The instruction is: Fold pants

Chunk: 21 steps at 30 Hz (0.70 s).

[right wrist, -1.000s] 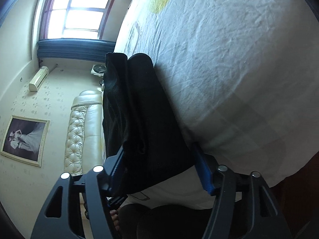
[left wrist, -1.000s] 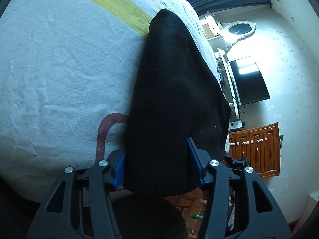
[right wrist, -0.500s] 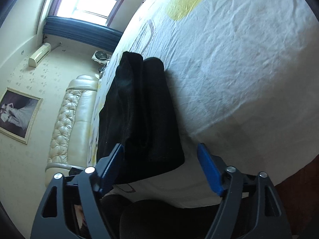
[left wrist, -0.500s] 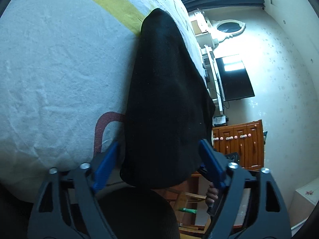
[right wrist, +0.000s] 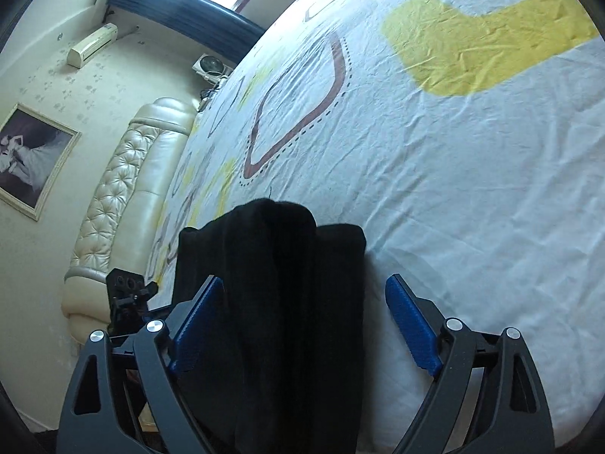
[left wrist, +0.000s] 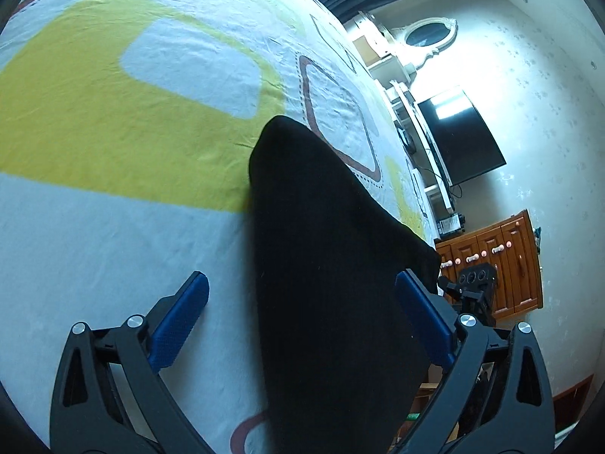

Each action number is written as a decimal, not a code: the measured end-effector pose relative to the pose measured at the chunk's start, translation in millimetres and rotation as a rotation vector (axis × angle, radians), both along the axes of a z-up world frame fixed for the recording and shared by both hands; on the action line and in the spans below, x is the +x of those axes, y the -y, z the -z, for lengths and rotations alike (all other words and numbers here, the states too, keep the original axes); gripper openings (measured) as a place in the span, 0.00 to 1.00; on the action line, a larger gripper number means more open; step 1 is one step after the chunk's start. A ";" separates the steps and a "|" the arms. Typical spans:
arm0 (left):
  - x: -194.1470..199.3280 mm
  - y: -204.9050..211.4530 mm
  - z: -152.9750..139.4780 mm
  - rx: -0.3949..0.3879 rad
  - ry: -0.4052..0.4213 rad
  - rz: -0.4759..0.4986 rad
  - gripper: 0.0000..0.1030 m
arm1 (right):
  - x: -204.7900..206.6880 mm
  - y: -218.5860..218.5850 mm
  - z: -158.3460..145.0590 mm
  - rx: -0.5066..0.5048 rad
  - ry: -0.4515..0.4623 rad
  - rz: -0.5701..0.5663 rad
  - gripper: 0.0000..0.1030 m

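The black pants (left wrist: 329, 283) lie on the patterned bed sheet (left wrist: 113, 227) as a long, narrow, already doubled-over bundle. In the left wrist view they run forward from between the fingers of the left tool (left wrist: 302, 295), tapering ahead of it. In the right wrist view the pants (right wrist: 280, 302) show several stacked layers with a rounded folded end just ahead of the right tool (right wrist: 302, 295).

Both tools are spread wide and hold nothing: each has one blue pad on either side of the cloth, with visible gaps between pads and fabric. The right tool's left pad (right wrist: 196, 325) sits very near or over the bundle's left edge; whether it touches cannot be told.

The folding looks close to finished, so the main risk is disturbing it. A pad that drags across the top layer as a tool moves off could peel the stack open or skew it. The near end of the bundle seems to sit by the bed's edge, so a snag there might slide the pants off. Soft knit-like cloth also relaxes, and the rounded fold may slump without a final press.
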State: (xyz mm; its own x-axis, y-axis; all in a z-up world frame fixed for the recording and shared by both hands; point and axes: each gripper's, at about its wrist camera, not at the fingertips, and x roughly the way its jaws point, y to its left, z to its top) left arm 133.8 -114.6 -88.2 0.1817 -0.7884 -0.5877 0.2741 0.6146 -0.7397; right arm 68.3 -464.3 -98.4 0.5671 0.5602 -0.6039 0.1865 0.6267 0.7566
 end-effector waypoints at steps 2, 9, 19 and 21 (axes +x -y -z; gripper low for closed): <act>11.0 10.1 4.4 -0.010 0.001 0.031 0.96 | 12.4 -1.9 7.7 0.044 -0.016 -0.008 0.86; 23.8 31.9 7.0 0.070 0.059 0.086 0.84 | 24.6 -11.4 12.1 0.095 -0.013 -0.111 0.86; 23.5 35.8 0.8 0.154 0.067 0.036 0.31 | 20.4 -31.5 1.4 -0.031 -0.036 -0.046 0.53; 20.2 35.7 -5.5 0.177 0.103 0.040 0.28 | 19.0 -35.4 -4.0 -0.021 -0.021 -0.026 0.49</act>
